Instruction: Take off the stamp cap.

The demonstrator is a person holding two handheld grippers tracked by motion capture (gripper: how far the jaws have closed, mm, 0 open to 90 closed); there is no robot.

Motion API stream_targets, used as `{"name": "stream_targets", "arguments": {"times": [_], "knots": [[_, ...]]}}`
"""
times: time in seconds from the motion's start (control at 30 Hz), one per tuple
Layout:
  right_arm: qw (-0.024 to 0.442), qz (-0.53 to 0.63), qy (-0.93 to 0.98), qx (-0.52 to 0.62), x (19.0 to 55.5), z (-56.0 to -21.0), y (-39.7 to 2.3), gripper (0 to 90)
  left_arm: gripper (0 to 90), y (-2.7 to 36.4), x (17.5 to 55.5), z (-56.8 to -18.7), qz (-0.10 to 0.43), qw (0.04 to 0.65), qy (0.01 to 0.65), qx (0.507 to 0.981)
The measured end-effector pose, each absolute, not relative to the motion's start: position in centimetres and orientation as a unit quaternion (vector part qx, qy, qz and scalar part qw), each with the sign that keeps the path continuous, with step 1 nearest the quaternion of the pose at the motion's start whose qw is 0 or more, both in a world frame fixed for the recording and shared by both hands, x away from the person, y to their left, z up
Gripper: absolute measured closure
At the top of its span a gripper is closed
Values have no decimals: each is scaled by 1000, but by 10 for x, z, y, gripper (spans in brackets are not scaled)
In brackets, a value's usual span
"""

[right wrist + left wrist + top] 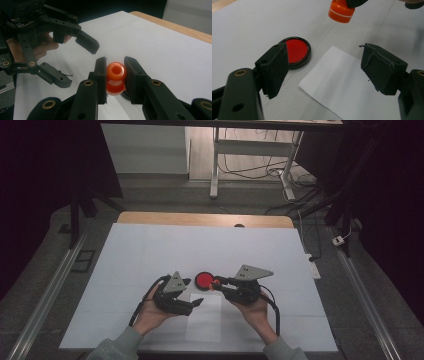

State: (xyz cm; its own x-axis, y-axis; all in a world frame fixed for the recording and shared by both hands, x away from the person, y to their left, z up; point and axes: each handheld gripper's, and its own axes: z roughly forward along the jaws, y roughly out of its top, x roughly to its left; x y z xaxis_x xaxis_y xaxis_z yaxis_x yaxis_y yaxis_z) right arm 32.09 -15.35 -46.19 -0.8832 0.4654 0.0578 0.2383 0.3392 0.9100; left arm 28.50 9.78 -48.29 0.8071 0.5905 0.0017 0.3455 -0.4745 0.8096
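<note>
Glossy orange plastic stamp (115, 78), knobbed, clamped by right gripper (115, 75) | left gripper (324, 67) jaws wide | round red ink pad (296, 51) beside flat white paper (352, 82)

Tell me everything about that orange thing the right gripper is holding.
The stamp is glossy orange plastic with a rounded knob top, a narrow waist and a wider base ringed by a pale band. The right gripper clamps it at the waist, holding it in the air, base down, near the ink pad and the paper. Nothing else touches it.
</note>
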Motion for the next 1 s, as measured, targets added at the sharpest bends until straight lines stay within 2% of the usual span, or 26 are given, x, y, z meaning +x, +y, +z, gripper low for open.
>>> {"name": "stream_targets", "arguments": {"times": [0.17,0.67,1.0], "knots": [[94,539,808,219,322,-463,-154,719,238,93,287,-483,139,432,272,849],[97,533,812,218,322,-465,-152,719,239,77,293,-487,138,430,264,852],[95,531,813,218,322,-467,-151,719,271,71,296,-486,142,431,261,852]]}}
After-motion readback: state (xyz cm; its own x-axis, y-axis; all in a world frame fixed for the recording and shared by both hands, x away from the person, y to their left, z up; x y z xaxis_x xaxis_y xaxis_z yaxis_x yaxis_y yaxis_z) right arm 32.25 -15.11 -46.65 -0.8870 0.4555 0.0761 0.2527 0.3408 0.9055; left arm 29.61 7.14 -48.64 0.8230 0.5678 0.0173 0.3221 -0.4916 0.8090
